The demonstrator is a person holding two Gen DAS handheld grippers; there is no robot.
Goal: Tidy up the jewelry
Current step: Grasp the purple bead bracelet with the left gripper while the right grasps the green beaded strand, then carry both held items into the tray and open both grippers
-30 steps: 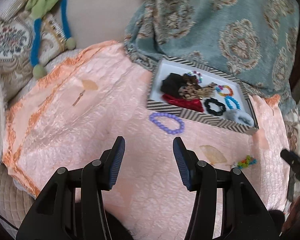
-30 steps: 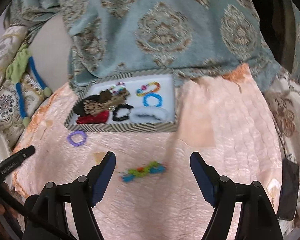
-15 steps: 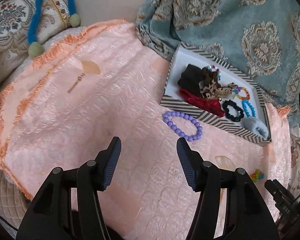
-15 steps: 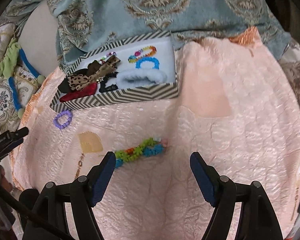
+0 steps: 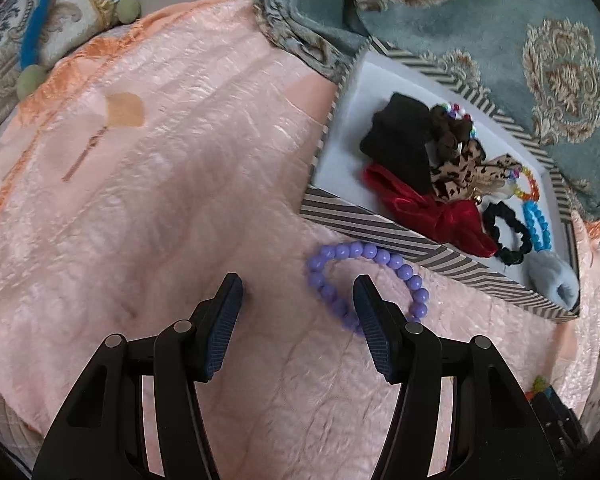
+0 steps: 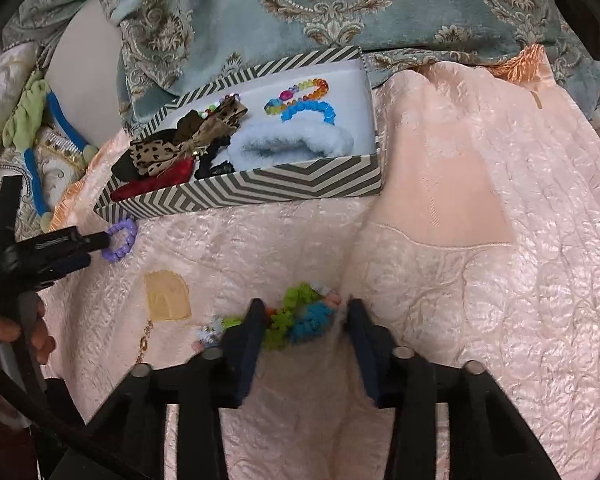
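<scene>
On the left, one left gripper (image 5: 298, 308) is seen above the peach quilted cover (image 5: 160, 200), its jaws held wide with nothing pressed between them. One purple bead bracelet (image 5: 363, 276) lies flat on the cover, just in front of the striped box (image 5: 379, 236); the right-hand jaw overlaps its near edge, and most of the ring lies outside the gap.

Inside the one striped box the pieces can be counted: one black scrunchie (image 5: 395, 140), one red velvet bow (image 5: 427, 208), one leopard-print bow (image 5: 463, 168), one thin black hair tie (image 5: 507, 236), one blue bead bracelet (image 6: 309, 110), one multicoloured bead bracelet (image 6: 298, 92) and one white fluffy band (image 6: 292, 142).

Further right, one right gripper (image 6: 301, 312) is lowered over one green, blue and orange scrunchie-like band (image 6: 300, 316) lying on the cover. Its jaws are closing with the band between them; the left-hand pad already meets it, while whether the right-hand pad touches cannot be told.
</scene>
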